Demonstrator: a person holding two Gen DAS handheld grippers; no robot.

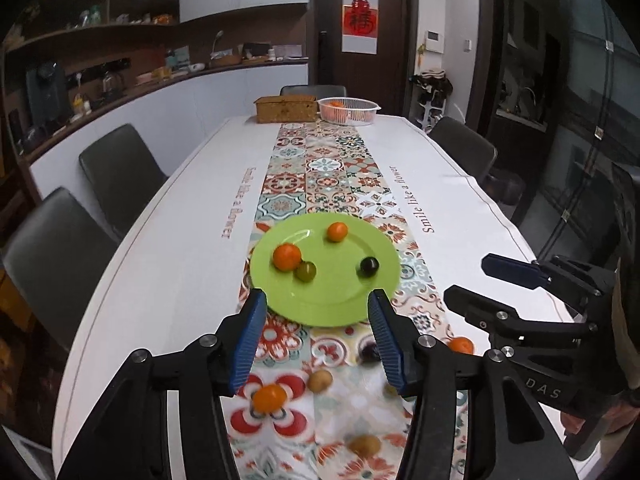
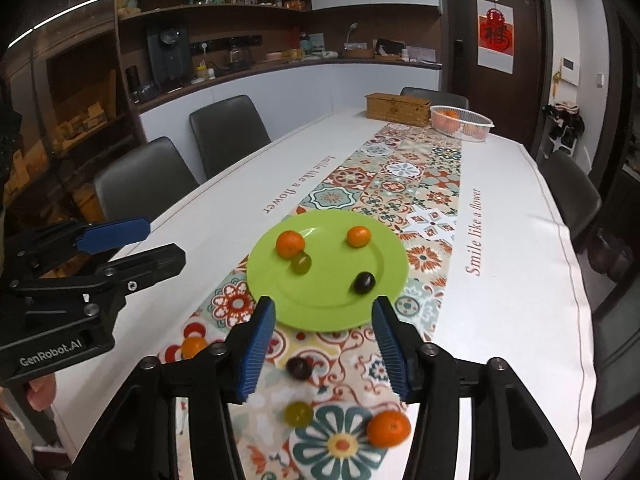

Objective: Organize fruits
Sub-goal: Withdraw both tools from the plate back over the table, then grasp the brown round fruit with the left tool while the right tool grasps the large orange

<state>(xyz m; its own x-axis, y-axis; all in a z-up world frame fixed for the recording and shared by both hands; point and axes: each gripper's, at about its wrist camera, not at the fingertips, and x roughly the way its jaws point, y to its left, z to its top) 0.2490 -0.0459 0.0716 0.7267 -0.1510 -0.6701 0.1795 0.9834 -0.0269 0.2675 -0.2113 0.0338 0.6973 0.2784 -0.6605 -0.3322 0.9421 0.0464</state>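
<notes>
You held both tools low over the near end of the surface (image 1: 192,216), side by side, so each camera took in the plate and the loose fruit at once. Your left hand-held gripper (image 1: 318,300) had its blue fingers spread wide with nothing between them, and your right hand-held gripper (image 2: 324,308) was just as wide and just as empty; that suited a moment between picks, I judge, since an open span drops over a small round fruit easily.

The green plate (image 2: 320,312) sat on the patterned runner (image 2: 416,176) in the middle, within reach of either hand, which made it the likely gathering spot. It already carried two small oranges (image 2: 291,243), a green grape (image 2: 301,263) touching the left orange, and a dark grape (image 2: 364,282) off to the right.

Nearer to you, off the plate, fruit lay scattered on the runner: a dark grape (image 2: 299,367), a green grape (image 2: 298,413), an orange (image 2: 389,428) to the right and another orange (image 2: 193,346) to the left. At the far end stood a woven box (image 2: 398,109) and a white basket (image 2: 461,122) holding more oranges, well apart from your work.
</notes>
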